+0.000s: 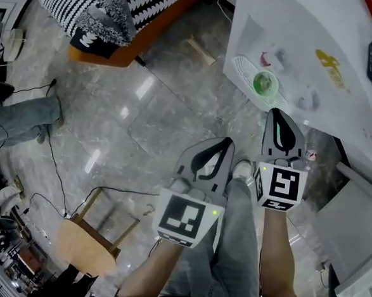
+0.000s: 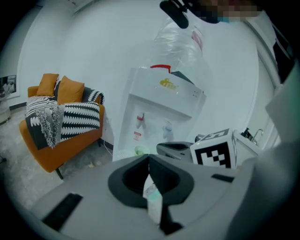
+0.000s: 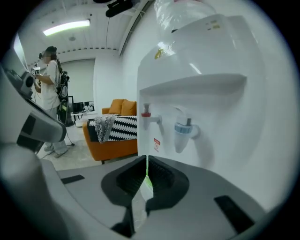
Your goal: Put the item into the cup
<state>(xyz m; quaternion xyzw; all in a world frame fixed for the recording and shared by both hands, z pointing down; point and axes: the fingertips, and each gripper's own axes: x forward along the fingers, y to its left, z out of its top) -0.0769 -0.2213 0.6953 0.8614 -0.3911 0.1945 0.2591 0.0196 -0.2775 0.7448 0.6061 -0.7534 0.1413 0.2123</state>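
The green cup (image 1: pixel 265 84) stands on the drip tray of a white water dispenser (image 1: pixel 307 51); in the left gripper view the cup (image 2: pixel 139 151) shows just past the jaws. My left gripper (image 1: pixel 227 144) hangs over the floor short of the dispenser, shut on a small white packet with a teal band (image 2: pixel 153 199). My right gripper (image 1: pixel 277 112) is closer, just in front of the tray and under the taps (image 3: pixel 182 131). It is shut on a thin white and green piece (image 3: pixel 142 194). The right gripper view does not show the cup.
An orange sofa with a striped blanket (image 1: pixel 113 12) stands at the back left. A round wooden stool (image 1: pixel 85 245) and cables (image 1: pixel 57 167) lie on the marble floor at the left. A person (image 3: pixel 49 89) stands far off. My legs (image 1: pixel 236 243) are below the grippers.
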